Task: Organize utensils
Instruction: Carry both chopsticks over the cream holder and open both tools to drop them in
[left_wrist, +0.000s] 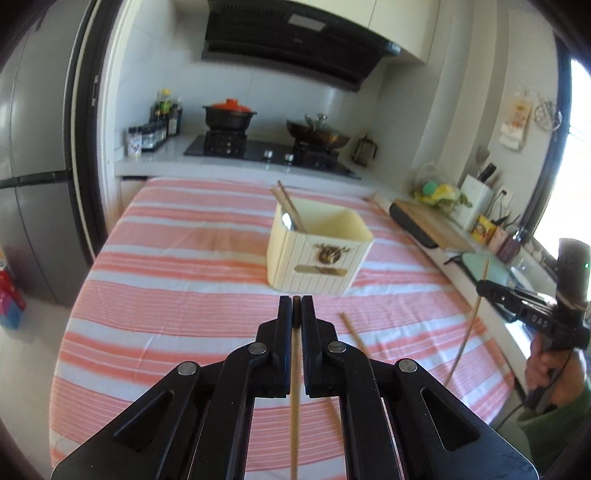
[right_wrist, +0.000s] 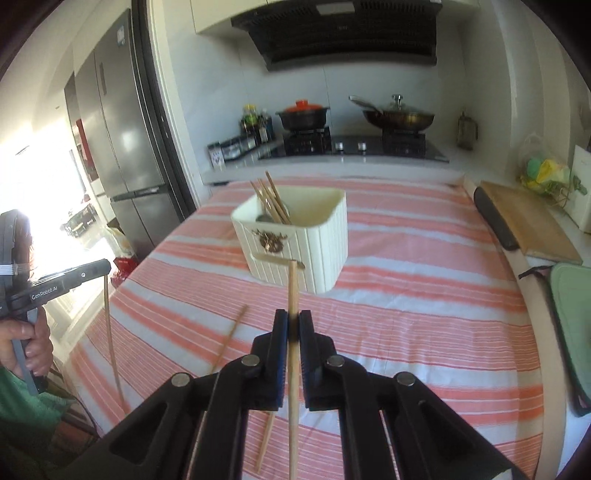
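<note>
- Your left gripper (left_wrist: 296, 306) is closed tight on 1 chopstick (left_wrist: 294, 398), which runs from the fingertips straight back between the fingers toward the camera.
- Your right gripper (right_wrist: 293, 321) is likewise closed on another chopstick (right_wrist: 292, 354); its top end pokes up past the fingertips and the rest hangs down below them.
- In the left wrist view, your right gripper (left_wrist: 484, 288) shows at the right edge with its chopstick (left_wrist: 467, 332) hanging over the table's right side.
- In the right wrist view, your left gripper (right_wrist: 105, 267) shows at the left edge with its chopstick (right_wrist: 112, 343) hanging down from the tip.
- The cream holder (left_wrist: 321, 258) stands upright on the striped cloth (left_wrist: 177, 280), ahead of both grippers and apart from them.
- Inside it, several chopsticks (right_wrist: 271, 203) lean toward its back left corner, and a spoon (left_wrist: 287, 220) sits with them.
- 1 loose chopstick (left_wrist: 352, 334) lies flat on the cloth just right of your left gripper's fingers; the right wrist view shows it (right_wrist: 231, 338) to the left of your right gripper.
- Behind the table you have a stove (left_wrist: 273, 151) with a black pot with an orange lid (left_wrist: 229, 114) and a wok (left_wrist: 317, 134).
- A cutting board (right_wrist: 532, 221) lies along the counter to the right.
</note>
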